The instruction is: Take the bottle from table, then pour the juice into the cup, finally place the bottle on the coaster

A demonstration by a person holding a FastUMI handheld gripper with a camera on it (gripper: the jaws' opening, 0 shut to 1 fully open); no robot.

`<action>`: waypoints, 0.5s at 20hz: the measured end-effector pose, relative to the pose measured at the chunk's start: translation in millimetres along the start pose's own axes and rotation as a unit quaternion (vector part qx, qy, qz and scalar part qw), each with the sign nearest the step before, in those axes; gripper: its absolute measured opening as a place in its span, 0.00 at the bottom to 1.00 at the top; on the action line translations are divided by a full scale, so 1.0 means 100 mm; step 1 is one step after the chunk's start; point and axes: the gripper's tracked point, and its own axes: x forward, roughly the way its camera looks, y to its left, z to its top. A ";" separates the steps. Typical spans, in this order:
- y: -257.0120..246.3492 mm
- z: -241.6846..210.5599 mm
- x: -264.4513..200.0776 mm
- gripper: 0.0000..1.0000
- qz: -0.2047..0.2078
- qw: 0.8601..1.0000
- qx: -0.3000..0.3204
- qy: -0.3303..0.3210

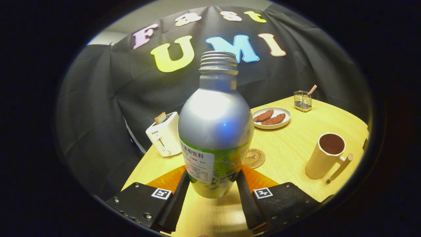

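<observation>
Black cloth hangs behind a light wood desk (296,154); from the gripper view the gripper (212,184) has both fingers pressed against the lower labelled part of the aluminium bottle (215,131), cap off, upright near the desk's front edge. Looks like a smooth, rigid metal body, so probably slippery; I'd keep the hold low on the label where it's widest. A coaster (254,158) sits just behind it; the cup (325,156) is near the right edge, already dark inside. Toaster (164,134) at the left edge, plate of sausages (272,118) and wire holder (303,101) toward the back.
</observation>
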 end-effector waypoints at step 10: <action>-0.24 0.11 -0.15 0.76 0.026 0.996 0.081 0.016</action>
